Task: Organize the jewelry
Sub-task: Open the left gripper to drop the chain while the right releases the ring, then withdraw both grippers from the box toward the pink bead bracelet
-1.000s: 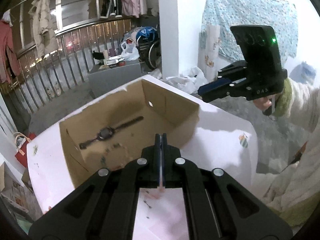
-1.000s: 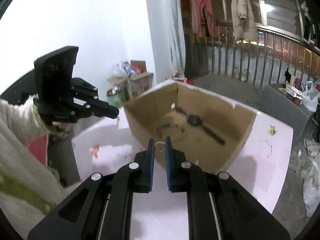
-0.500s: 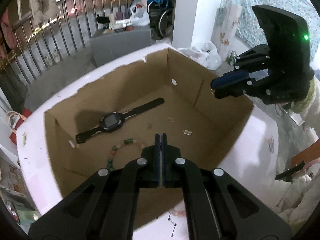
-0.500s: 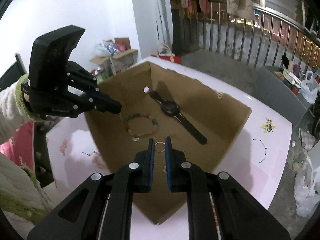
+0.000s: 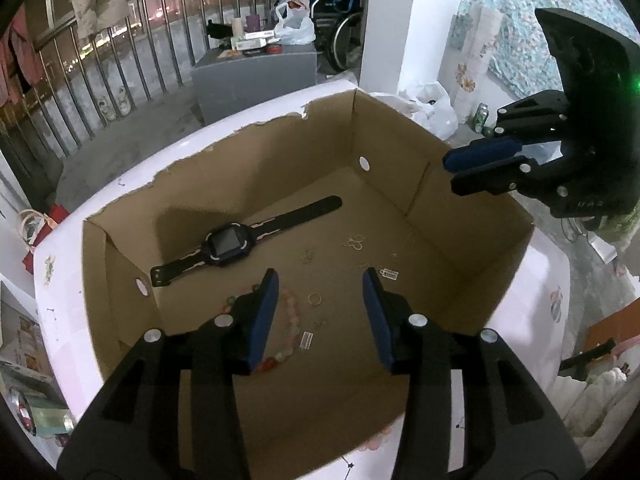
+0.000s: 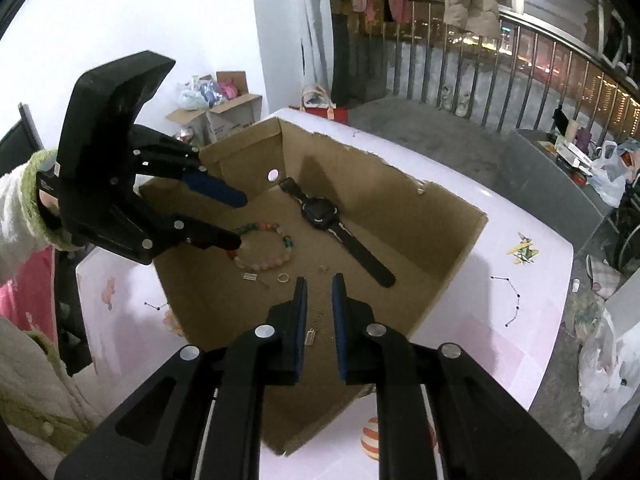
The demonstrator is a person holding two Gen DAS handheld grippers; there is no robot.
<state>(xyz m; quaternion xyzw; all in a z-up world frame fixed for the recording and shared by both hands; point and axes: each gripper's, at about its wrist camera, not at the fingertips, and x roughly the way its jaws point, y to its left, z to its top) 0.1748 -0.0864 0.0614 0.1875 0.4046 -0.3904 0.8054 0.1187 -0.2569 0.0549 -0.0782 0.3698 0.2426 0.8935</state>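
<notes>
Hovering over the box (image 5: 472, 216), both grippers have just been opening, nothing between the jaws.
Left gripper (image 5: 320, 296) gapes wide, hiding part of the bracelet (image 6: 264, 248); right gripper (image 6: 319, 284) is slightly parted; ring (image 6: 283, 278) and watch (image 5: 228, 242) lie inside.

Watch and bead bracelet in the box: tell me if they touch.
Apart. The right wrist view shows bare cardboard between the watch and the bead bracelet on the floor of the box.

Black watch (image 5: 228, 242), bead bracelet (image 6: 266, 250), perhaps rings, lie in box (image 5: 460, 248).
</notes>
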